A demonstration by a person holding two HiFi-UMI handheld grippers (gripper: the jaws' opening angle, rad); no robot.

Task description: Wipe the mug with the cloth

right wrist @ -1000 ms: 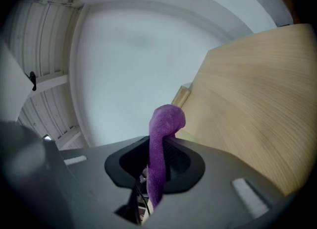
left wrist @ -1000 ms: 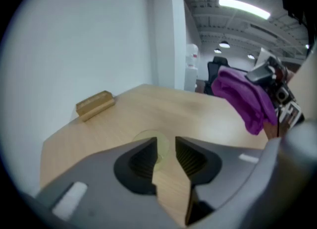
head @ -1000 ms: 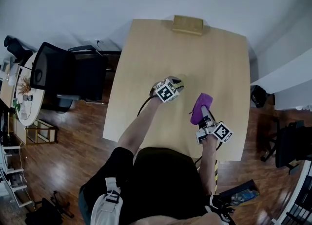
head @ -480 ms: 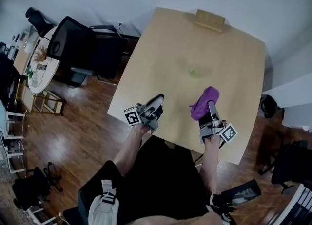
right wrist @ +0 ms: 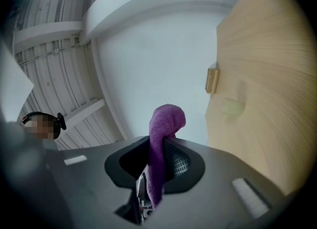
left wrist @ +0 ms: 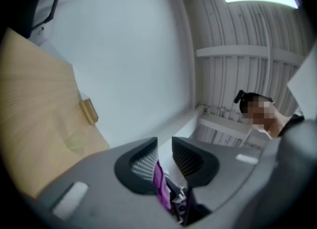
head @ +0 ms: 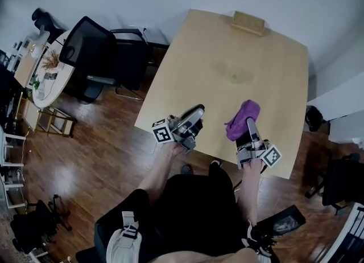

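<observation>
One mug [head: 234,77] on wooden table [head: 273,45] — dark floor [head: 96,159]

The purple cloth [right wrist: 163,124] at the centre of the right gripper view is soft, nubbly and matt. The right gripper [right wrist: 158,148] below it is smooth matt grey plastic with ribbed dark pads [right wrist: 179,163]. The pale wooden table [head: 273,51], upper right of the head view, shows fine grain with a satin finish; the small translucent greenish mug [head: 234,76] there may be glass. The dark plank floor [head: 102,159] at the left is glossy

Left claw [head: 196,112] and right claw [head: 249,125] grey, ribbed pads [left wrist: 187,159]; black-and-white marker cubes [head: 163,131]; black clothing [head: 193,205].
</observation>
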